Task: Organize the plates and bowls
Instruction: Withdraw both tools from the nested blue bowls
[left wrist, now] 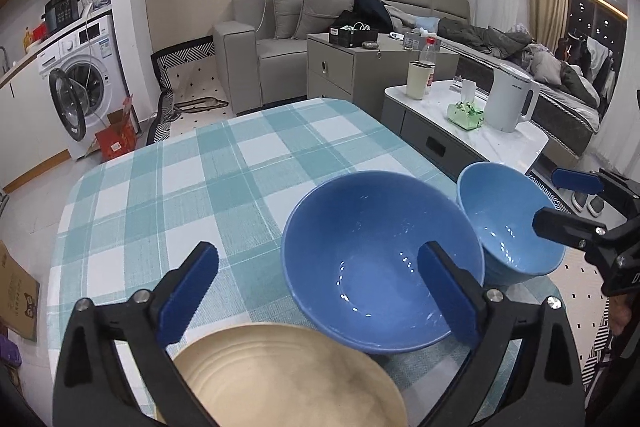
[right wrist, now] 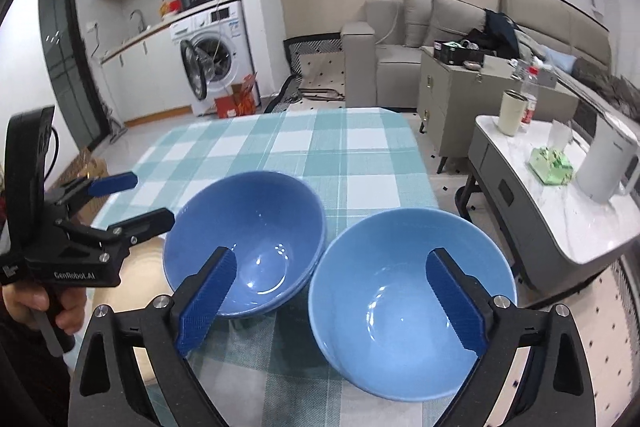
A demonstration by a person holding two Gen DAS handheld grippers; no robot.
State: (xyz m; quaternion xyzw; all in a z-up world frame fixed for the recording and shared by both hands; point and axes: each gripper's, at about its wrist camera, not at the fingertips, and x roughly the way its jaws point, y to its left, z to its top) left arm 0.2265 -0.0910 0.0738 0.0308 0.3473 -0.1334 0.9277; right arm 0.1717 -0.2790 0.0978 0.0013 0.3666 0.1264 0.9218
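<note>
I am holding both my left gripper [left wrist: 318,291] and right gripper [right wrist: 332,301] with jaws spread over the darker bowl [right wrist: 244,243] and lighter bowl [right wrist: 412,303] sitting side by side on the checked surface [left wrist: 200,187], judging them stiff, glossy, slippery and breakable, best pinched across a rim

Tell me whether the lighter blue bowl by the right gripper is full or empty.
Empty. The lighter blue bowl shows only bare glossy glaze and light reflections inside; it stands upright on the checked tablecloth.

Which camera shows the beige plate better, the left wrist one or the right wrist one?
The left wrist view: the beige plate fills the bottom between the open left gripper. In the right wrist view, only a pale strip of it shows, behind the left gripper and the darker blue bowl.
</note>
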